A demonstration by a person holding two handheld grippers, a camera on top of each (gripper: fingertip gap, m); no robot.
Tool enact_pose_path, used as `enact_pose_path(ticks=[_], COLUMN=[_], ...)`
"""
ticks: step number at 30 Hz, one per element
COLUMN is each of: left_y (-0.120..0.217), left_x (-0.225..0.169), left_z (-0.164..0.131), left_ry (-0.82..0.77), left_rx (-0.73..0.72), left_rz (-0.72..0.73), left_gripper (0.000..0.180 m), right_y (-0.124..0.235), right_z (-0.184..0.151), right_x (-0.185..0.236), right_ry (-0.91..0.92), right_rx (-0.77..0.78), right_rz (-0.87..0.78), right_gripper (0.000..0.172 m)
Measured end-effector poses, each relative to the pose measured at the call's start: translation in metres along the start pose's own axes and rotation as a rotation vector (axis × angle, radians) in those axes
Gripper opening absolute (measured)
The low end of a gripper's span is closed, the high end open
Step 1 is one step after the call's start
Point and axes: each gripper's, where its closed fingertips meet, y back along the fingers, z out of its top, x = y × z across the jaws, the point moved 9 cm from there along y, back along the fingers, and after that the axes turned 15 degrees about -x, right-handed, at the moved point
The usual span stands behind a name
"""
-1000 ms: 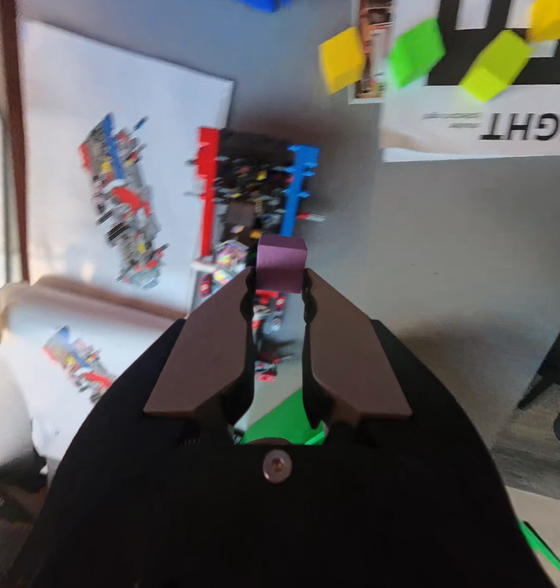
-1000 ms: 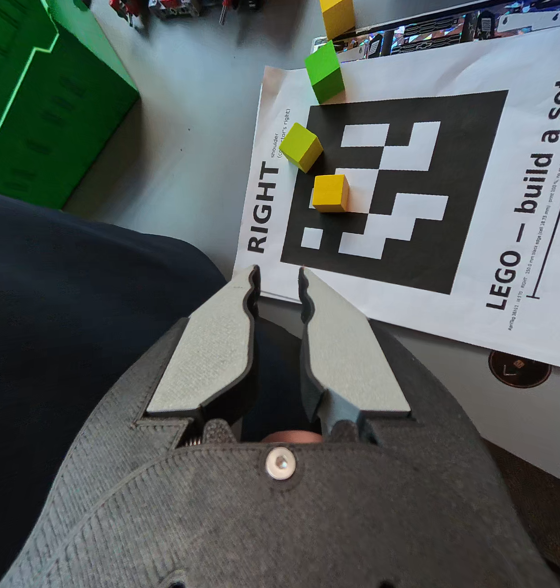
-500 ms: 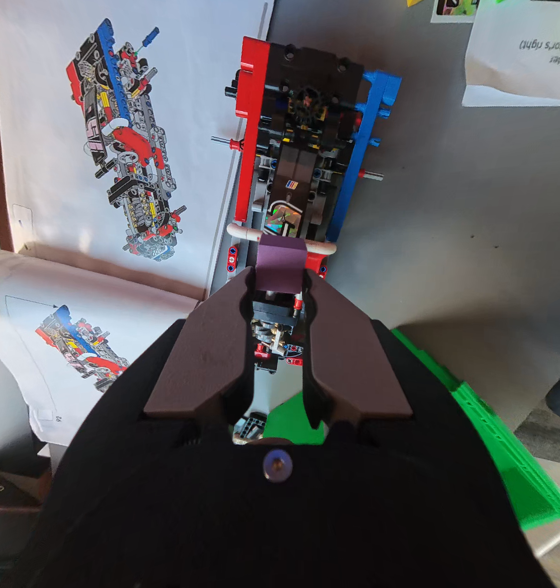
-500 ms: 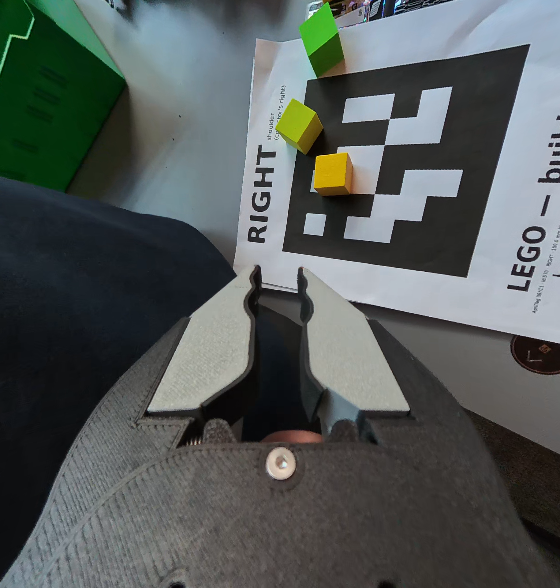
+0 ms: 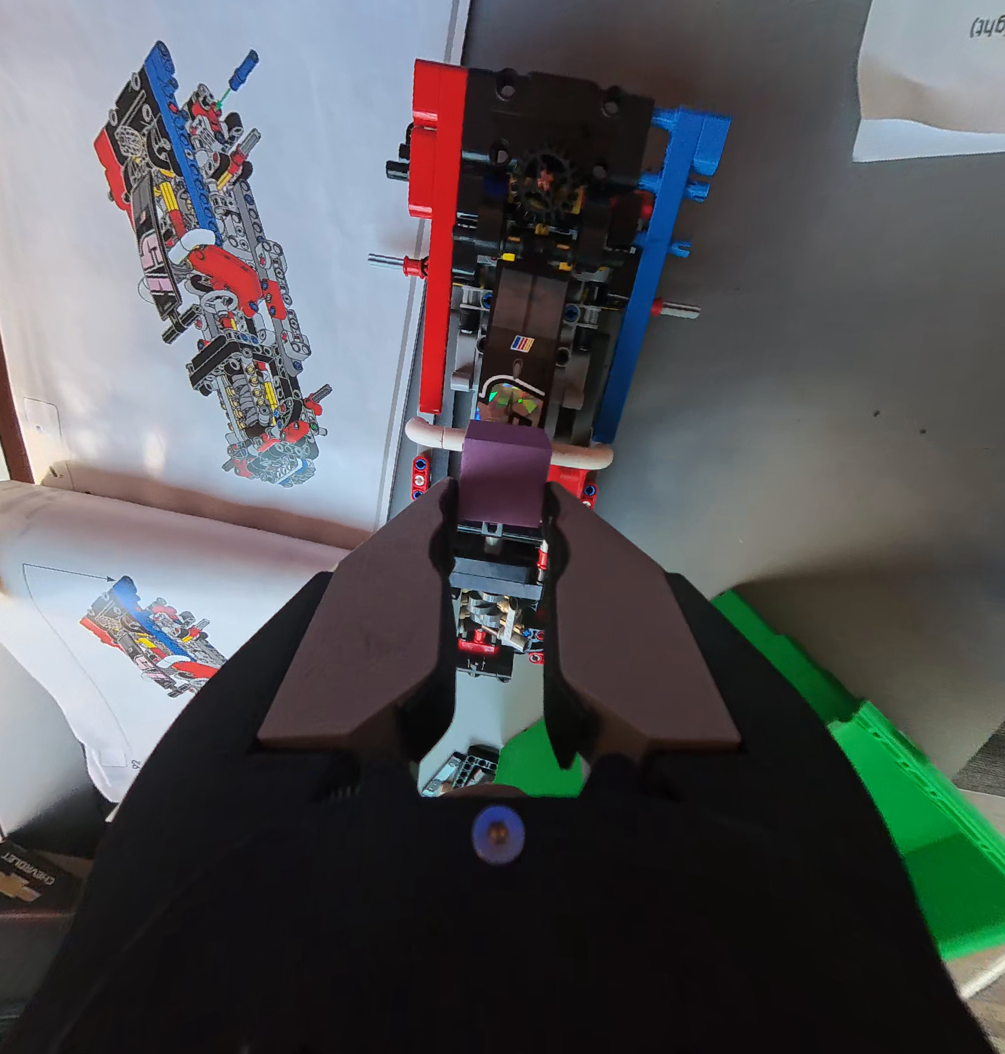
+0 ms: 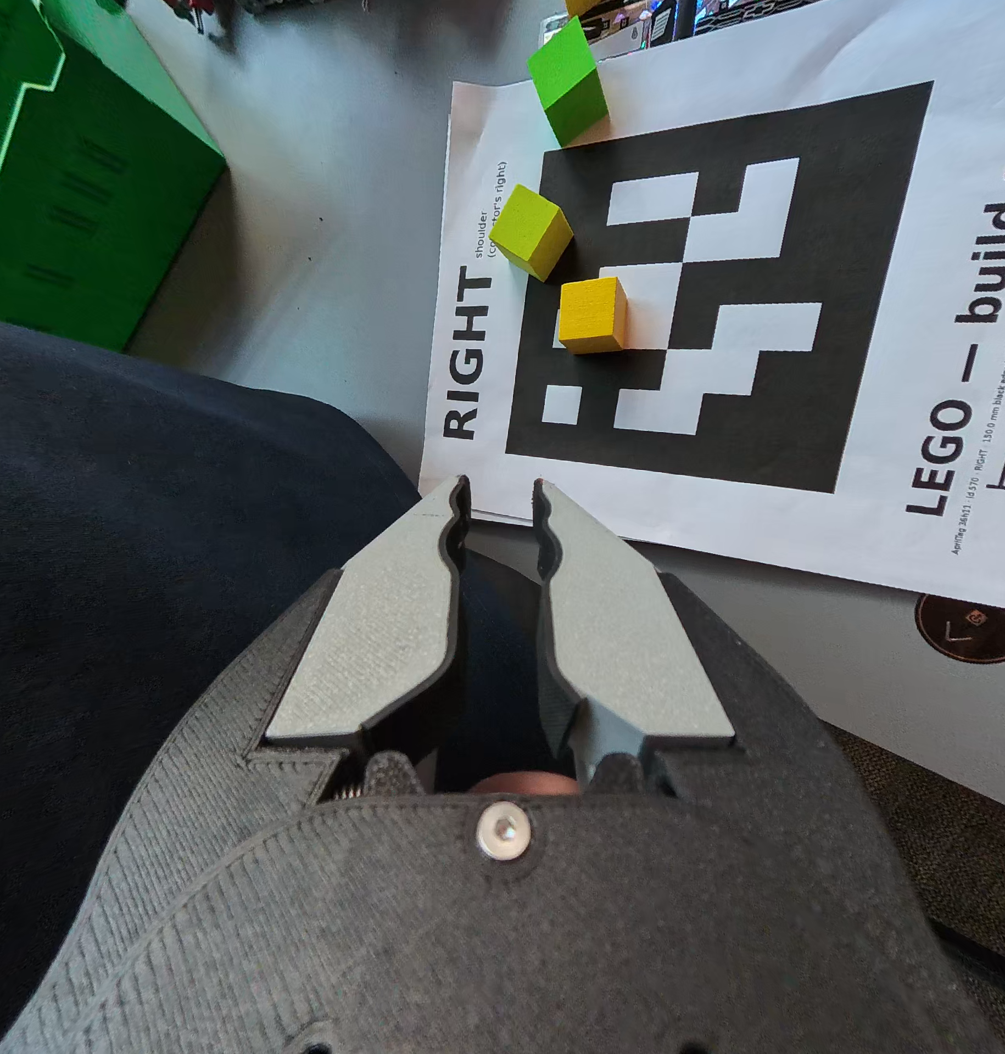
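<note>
left gripper (image 5: 503, 491) level, fingers clamp purple cube (image 5: 505, 483) | right gripper (image 6: 500, 491) tilted down, fingers apart, bare

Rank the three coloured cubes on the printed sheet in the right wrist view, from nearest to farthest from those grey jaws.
1. The yellow cube, just ahead and slightly right of the open, empty right gripper, on the sheet's black pattern.
2. The yellow-green cube, a little farther, at the pattern's left edge.
3. The bright green cube, farthest, at the printed sheet's top edge.
</note>
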Motion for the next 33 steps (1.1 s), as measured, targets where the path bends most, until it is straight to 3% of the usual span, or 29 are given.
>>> enact_pose_path(ticks=[6, 23, 33], left_y=[0.001, 0.0, 0.016], left_x=[0.003, 0.004, 0.004], left_z=[-0.002, -0.003, -0.015], left_ry=[0.016, 0.027, 0.052], left_rx=[-0.018, -0.013, -0.029], left_rz=[0.012, 0.017, 0.058], left_gripper=[0.033, 0.03, 0.041], right_y=[0.0, 0.001, 0.001], right_z=[0.0, 0.003, 0.001], right_x=[0.001, 0.0, 0.002], right_ry=[0.003, 0.013, 0.019], right_rx=[0.003, 0.005, 0.005], right_rz=[0.002, 0.002, 0.004], right_gripper=[0.019, 0.019, 0.019])
